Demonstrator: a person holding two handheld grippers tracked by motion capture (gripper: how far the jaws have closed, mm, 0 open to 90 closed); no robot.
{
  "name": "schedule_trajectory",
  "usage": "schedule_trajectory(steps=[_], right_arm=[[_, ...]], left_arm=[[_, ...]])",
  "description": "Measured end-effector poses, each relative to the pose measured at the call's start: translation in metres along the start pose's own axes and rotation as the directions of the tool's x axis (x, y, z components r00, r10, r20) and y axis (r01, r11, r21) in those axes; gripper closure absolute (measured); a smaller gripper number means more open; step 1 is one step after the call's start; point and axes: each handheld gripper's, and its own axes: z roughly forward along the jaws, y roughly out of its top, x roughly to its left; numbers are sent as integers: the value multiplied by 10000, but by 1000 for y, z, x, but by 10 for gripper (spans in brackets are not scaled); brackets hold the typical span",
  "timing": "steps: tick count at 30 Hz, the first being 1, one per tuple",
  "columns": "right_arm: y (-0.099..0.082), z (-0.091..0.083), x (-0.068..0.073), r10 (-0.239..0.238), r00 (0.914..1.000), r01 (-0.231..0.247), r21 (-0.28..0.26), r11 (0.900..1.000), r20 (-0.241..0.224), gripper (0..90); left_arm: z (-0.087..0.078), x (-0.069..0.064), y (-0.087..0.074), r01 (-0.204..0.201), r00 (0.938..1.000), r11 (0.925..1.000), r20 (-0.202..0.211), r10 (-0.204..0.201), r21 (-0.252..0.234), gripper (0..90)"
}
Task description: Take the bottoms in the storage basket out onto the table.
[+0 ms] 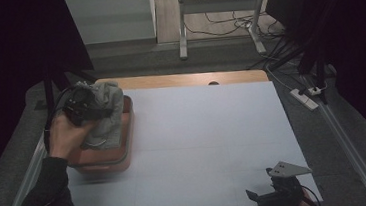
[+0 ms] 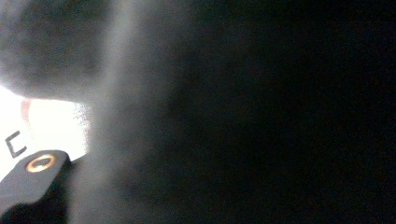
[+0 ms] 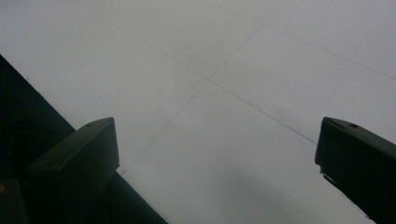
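I have the left claw point(image 1: 87, 105) clamped on the grey cloth point(image 1: 105, 112) above the orange tub point(image 1: 125, 150) at the table's point(image 1: 208, 131) left, right claw point(image 1: 279, 191) open and idle; next I'd lift it clear.

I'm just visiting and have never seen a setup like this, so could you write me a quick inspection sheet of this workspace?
Surface: table with a pale sheet cover, wooden edge at the far side.
Job's things: grey cloth held bunched over an orange tub at the table's left.
Clutter: nothing seen.
Grippers: left gripper shut on the cloth, fingers buried in the fabric; right gripper open over the near right corner, fingers apart over bare sheet.
Cables: black lead from the left gripper; loose cables and a power strip on the floor.
Surroundings: dim room, metal frame legs beyond the table.
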Motion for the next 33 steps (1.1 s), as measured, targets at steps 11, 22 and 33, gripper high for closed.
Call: schedule_trajectory(steps=[11,22,33], right_arm=[[0,0,0,2,10000,-2,1,10000,13,0],[0,0,0,14,10000,-14,1,10000,13,0],[0,0,0,12,10000,-12,-5,10000,4,0]], left_arm=[[-18,-4,10,-136,9998,9995,117,140,-299,575],[-25,-23,24,-534,9972,9970,502,563,-564,574],[-19,-47,35,-1262,9899,9910,589,1287,-444,568]])
